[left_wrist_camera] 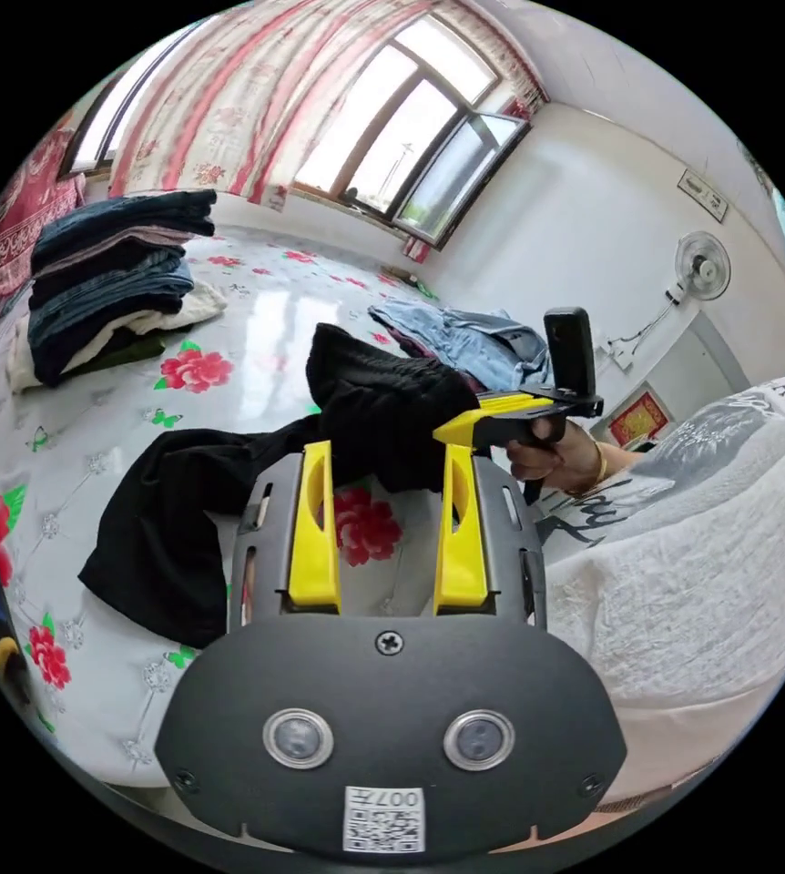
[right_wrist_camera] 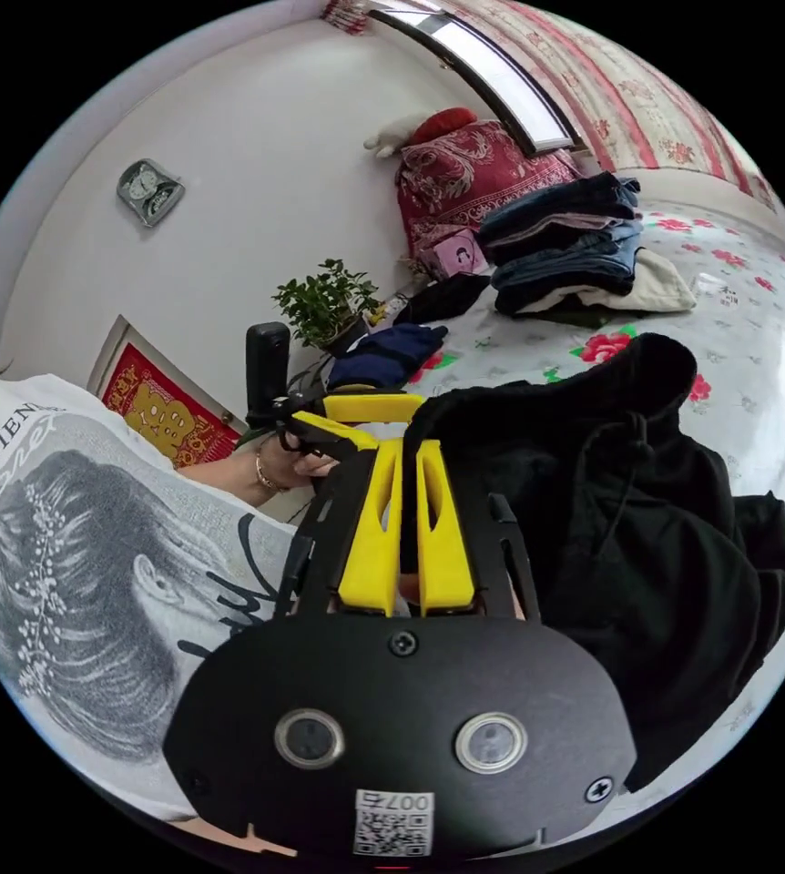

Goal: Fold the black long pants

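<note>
At frame centre, the right gripper pinches the black pants between nearly closed jaws; the left gripper sits just above it, folded clothes upper right.

Pants lie on the bed. Folded stack at their 10 o'clock, jeans at 2.

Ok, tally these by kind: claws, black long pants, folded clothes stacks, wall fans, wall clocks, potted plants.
Claws: 2 (left claw, right claw)
Black long pants: 1
Folded clothes stack: 1
Wall fan: 1
Wall clock: 1
Potted plant: 1
Total: 7
</note>
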Motion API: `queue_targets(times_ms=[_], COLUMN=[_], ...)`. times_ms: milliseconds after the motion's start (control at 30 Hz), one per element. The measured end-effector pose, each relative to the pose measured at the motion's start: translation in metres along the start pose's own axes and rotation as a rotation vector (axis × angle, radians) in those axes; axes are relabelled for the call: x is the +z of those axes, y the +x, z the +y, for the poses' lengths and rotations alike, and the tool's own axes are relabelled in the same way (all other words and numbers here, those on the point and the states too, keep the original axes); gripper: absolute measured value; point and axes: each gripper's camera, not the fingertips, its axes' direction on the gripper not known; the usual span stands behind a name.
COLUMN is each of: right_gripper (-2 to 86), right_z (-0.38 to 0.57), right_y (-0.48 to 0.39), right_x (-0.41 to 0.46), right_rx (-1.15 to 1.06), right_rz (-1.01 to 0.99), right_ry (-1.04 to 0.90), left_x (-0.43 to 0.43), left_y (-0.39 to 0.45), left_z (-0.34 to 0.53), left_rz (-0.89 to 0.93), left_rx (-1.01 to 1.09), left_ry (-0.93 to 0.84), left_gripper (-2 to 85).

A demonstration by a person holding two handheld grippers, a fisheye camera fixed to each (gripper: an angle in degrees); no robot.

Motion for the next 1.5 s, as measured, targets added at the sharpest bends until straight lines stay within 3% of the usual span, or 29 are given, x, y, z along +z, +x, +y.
queue_targets(times_ms=[133,233,400,567,700,800,900,967,1033,1100,1167,1233,1300,1400,1500], right_gripper=[1.8,4.4,9.9,12.5,13.0,10.1,5.5,3.9,3.2,3.1,3.3,4.0,5.2,6.9,8.7], right_z=[0.001,0.015,0.047,0.078,0.096,0.104,0.111,0.112,0.114,0.125,0.135,0.138,0.132,0.107,0.053], right_y=[0.019,0.034,0.108,0.206,0.287,0.321,0.309,0.285,0.252,0.199,0.158,0.131,0.132,0.167,0.189], right_x=[0.006,0.005,-0.091,-0.154,-0.144,-0.121,-0.128,-0.130,-0.120,-0.084,-0.062,-0.062,-0.091,-0.142,-0.140], right_rx=[-0.022,-0.015,0.220,0.574,0.774,0.833,0.814,0.729,0.620,0.457,0.337,0.234,0.241,0.362,0.333], right_rz=[-0.070,0.029,0.226,0.520,0.444,0.361,0.350,0.326,0.286,0.103,-0.008,0.025,0.191,0.262,0.292], right_ry=[-0.096,-0.158,0.132,0.191,0.126,0.075,0.136,0.100,-0.032,-0.283,-0.378,-0.435,-0.369,-0.116,-0.005], left_x=[-0.001,-0.008,0.004,0.070,0.111,0.135,0.117,0.081,0.042,0.001,-0.053,-0.090,-0.129,-0.181,-0.225], left_y=[-0.035,-0.049,-0.069,-0.094,-0.117,-0.130,-0.118,-0.085,-0.069,-0.066,-0.072,-0.075,-0.068,-0.051,-0.044], left_z=[0.014,0.014,-0.002,-0.018,-0.026,-0.041,-0.090,-0.125,-0.125,-0.106,-0.060,-0.022,0.013,0.055,0.087], left_rz=[0.041,0.016,0.025,-0.052,-0.022,-0.063,0.108,0.106,0.179,0.283,0.374,0.402,0.360,0.357,0.447], left_rx=[-0.180,-0.238,-0.298,-0.344,-0.466,-0.503,-0.394,-0.210,-0.128,-0.094,-0.099,-0.124,-0.128,-0.115,-0.073], left_ry=[-0.004,-0.012,-0.078,-0.286,-0.387,-0.488,-0.343,-0.264,-0.161,-0.065,0.009,0.033,0.069,0.160,0.340], left_gripper=[16.0,15.9,16.2,17.3,14.8,6.7,0.8,-0.2,-0.4,-0.6,-0.7,-0.8,-0.8,-0.8,-0.8])
